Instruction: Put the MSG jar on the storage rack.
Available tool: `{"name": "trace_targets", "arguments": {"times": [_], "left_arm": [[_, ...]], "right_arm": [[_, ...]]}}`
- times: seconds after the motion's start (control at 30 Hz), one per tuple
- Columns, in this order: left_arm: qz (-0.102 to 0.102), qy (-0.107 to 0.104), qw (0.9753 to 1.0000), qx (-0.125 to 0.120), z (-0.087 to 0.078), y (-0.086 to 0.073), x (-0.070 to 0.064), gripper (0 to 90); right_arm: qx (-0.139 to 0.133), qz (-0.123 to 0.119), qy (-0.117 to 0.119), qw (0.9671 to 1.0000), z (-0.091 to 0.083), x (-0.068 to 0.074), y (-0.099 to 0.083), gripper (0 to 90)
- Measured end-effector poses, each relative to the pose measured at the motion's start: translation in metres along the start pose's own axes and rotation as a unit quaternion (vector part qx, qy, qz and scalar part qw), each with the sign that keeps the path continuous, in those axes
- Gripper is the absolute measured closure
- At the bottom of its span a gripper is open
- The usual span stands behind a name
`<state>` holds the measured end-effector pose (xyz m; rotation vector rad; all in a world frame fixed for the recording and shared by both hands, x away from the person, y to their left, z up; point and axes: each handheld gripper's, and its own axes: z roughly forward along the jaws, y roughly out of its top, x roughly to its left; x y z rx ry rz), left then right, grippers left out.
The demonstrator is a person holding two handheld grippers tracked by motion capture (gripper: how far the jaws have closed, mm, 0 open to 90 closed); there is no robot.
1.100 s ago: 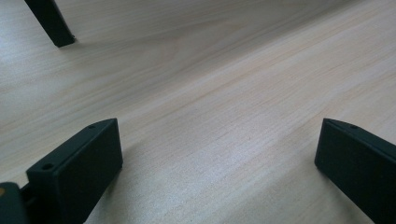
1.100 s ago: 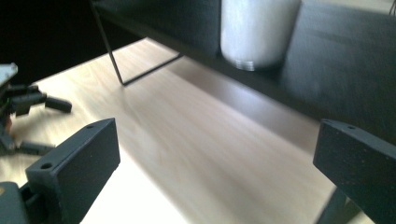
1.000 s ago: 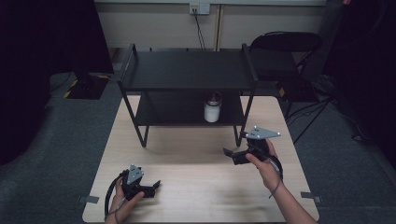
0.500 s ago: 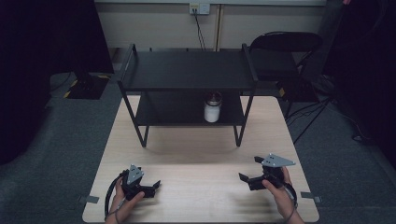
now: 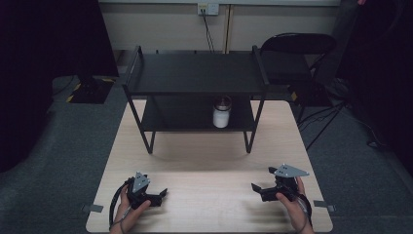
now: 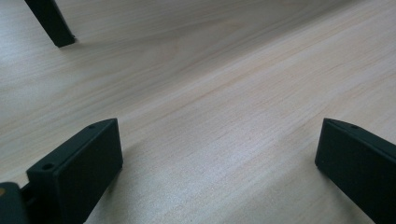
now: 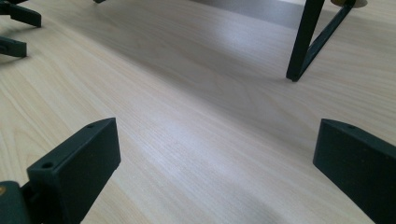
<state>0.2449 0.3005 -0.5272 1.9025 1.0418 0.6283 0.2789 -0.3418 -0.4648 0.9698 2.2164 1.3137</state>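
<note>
A black two-tier rack [image 5: 195, 73] stands on the far half of a light wooden table [image 5: 209, 165]. A white jar with a metal lid [image 5: 221, 113] sits on its lower shelf, towards the right. My left gripper [image 5: 163, 194] rests low at the table's front left, held in a hand, its jaws wide apart over bare wood [image 6: 217, 140]. My right gripper [image 5: 254, 187] is at the front right, also open and holding nothing [image 7: 217, 140]. In the right gripper view a rack leg [image 7: 303, 42] rises ahead and the left gripper [image 7: 18, 28] shows at the far left.
A black chair [image 5: 297, 48] stands behind the table's right corner, with cables on the grey floor beside it. Another rack leg [image 6: 51, 23] shows at the top left of the left gripper view. Bare wood lies between the two grippers.
My right gripper has drawn back from near the rack's right front leg to the table's front right edge. The left gripper has stayed put.
</note>
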Motion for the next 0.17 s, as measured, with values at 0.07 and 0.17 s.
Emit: {"name": "trace_targets", "arguments": {"times": [0.07,0.17], "left_arm": [[-0.001,0.0,1.0,0.0,0.0,-0.0001,-0.0001,0.0],[-0.001,0.0,1.0,0.0,0.0,-0.0001,0.0,0.0]], "right_arm": [[0.005,-0.001,-0.003,1.0,0.0004,0.0018,0.0012,0.0],[0.008,0.001,-0.007,0.9999,0.0002,0.0034,0.0019,0.0]]}}
